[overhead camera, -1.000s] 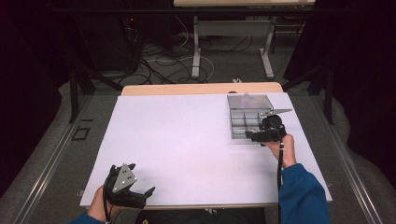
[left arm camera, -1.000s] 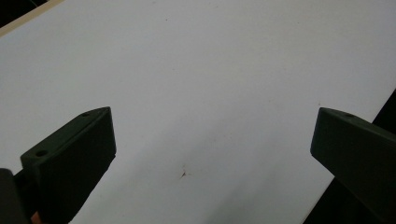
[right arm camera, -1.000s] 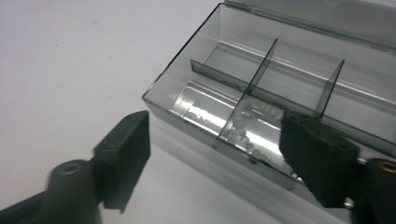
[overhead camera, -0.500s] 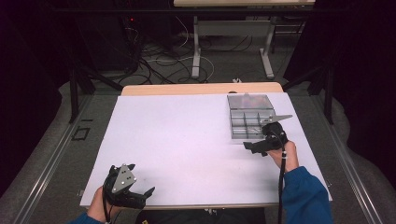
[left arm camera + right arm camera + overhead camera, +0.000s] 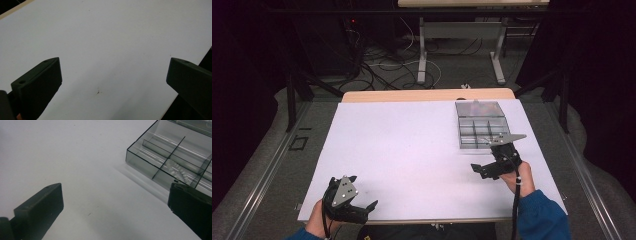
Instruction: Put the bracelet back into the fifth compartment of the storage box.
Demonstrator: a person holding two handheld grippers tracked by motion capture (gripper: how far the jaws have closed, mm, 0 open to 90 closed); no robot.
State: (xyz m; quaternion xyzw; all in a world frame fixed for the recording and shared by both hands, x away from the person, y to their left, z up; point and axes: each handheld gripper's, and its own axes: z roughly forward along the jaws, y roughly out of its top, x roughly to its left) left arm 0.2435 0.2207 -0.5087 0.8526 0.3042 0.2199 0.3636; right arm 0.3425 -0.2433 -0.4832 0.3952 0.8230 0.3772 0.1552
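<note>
The clear compartment box sits at the table's far right. The right gripper hovers just beside its near edge, jaws spread, empty. Small white pieces lie in one compartment. The left gripper rests near the front edge, jaws spread. Handling appears not yet begun.

Bright white tabletop, dark surroundings, soft focus.
Light falls from above on the table; beyond its edges the room sinks into shadow. Ahead of the right gripper, the clear compartment box carries streaky glare and throws a faint shadow; both grippers' near jaws are blurred.
</note>
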